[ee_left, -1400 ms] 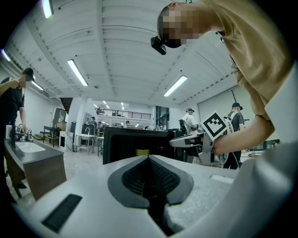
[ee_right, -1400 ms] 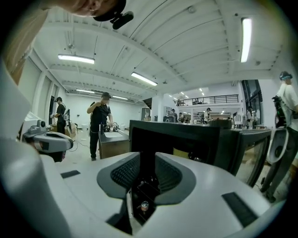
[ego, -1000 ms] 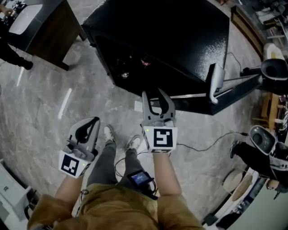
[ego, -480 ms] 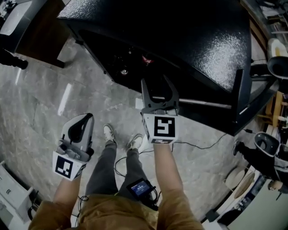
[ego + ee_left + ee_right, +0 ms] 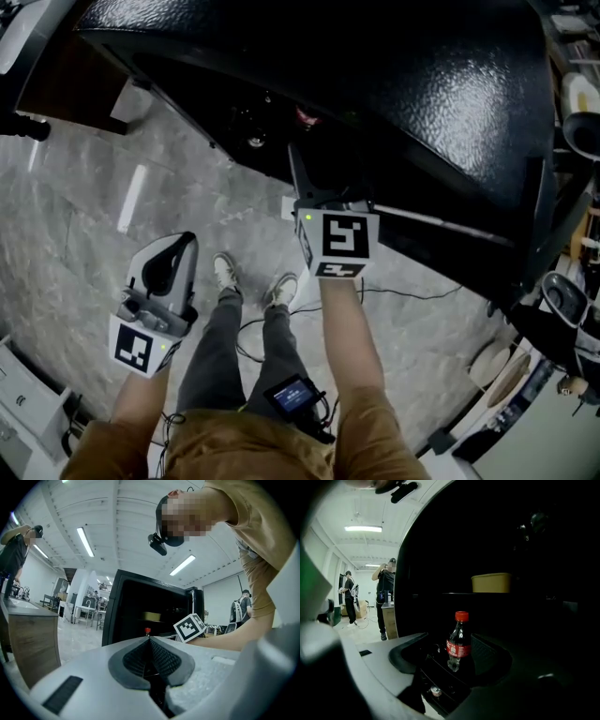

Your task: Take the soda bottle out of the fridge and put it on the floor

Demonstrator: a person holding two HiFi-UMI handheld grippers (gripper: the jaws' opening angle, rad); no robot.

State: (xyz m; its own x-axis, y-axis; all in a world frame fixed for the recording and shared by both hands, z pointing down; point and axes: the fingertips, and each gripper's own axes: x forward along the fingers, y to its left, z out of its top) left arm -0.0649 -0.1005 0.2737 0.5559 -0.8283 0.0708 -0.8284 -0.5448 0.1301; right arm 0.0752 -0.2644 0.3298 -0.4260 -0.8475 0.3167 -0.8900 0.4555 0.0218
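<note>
Right gripper (image 5: 324, 187) at the mouth of the open fridge (image 5: 441, 84)
The soda bottle (image 5: 458, 641) stands upright on a fridge shelf, straight ahead of the right gripper's opening jaws and untouched; the left gripper (image 5: 173, 258) hangs farther off, jaws together.

In the fridge (image 5: 431, 94), the soda bottle (image 5: 458, 641) stands on the lower shelf (image 5: 440, 673), a yellowish tub (image 5: 491, 582) seemingly above.

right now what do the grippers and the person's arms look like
The left gripper and right gripper are light grey shells with black ribbed pads. Each carries a cube with black-and-white square markers. A small green light glows by the right cube. The right gripper's jaws are opening, with the soda bottle ahead, ungripped. The person wears a mustard short-sleeved shirt; the forearms are bare.
</note>
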